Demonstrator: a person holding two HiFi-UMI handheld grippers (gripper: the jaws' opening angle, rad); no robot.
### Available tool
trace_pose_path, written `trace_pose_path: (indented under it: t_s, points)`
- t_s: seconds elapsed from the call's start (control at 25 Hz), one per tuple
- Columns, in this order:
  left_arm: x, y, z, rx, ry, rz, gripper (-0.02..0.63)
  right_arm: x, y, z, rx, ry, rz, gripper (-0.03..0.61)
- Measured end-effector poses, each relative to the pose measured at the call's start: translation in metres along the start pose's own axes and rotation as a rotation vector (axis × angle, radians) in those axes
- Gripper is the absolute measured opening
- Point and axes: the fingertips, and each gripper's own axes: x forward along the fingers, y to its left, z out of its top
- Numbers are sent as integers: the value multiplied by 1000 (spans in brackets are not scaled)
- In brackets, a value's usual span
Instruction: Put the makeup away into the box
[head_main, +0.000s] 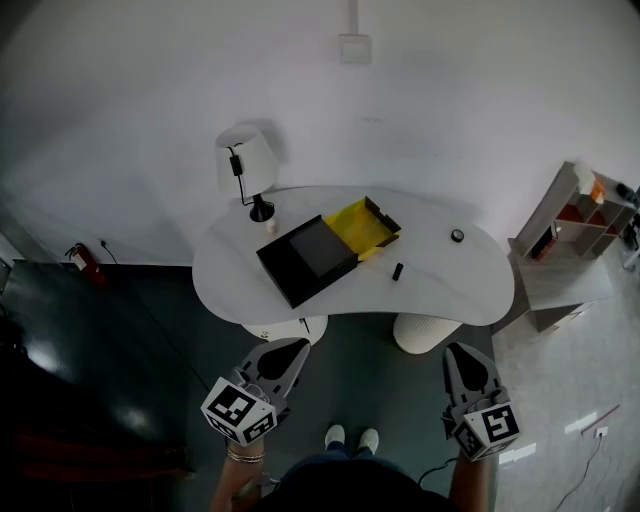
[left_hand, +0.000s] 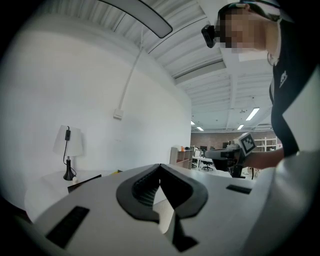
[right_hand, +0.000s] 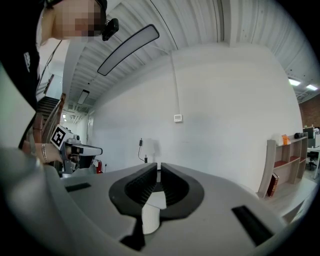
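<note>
A: Entry: the left tool (head_main: 290, 352) has its jaws together and empty, well short of the worktop (head_main: 440, 285). The box (head_main: 285, 275), black with a yellow part, sits left of centre.

B: The makeup is a small dark stick (head_main: 397, 271) near the box's right side and a round dark piece (head_main: 457, 236) further right, both too small for detail. The right tool (head_main: 462, 355) is also closed and empty.

A: Advice: step close, open the jaws before reaching, and take the stick across its narrow side.

Grey left gripper (head_main: 297, 347), right gripper (head_main: 457, 352); white shoes (head_main: 350, 437).

no legible txt, no labels, no nos.
</note>
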Motion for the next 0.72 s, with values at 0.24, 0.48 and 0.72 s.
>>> trace_pose_path:
  t_s: [0.24, 0.48, 0.72]
  points:
    - [-9, 10, -6, 6, 15, -45, 12, 13, 17, -2, -10, 10, -22, 21]
    - [-10, 20, -13, -17, 13, -59, 12, 19, 25, -6, 70, -16, -24, 33]
    - [4, 26, -24, -29, 41, -59, 12, 30, 15, -17, 59, 35, -46, 143]
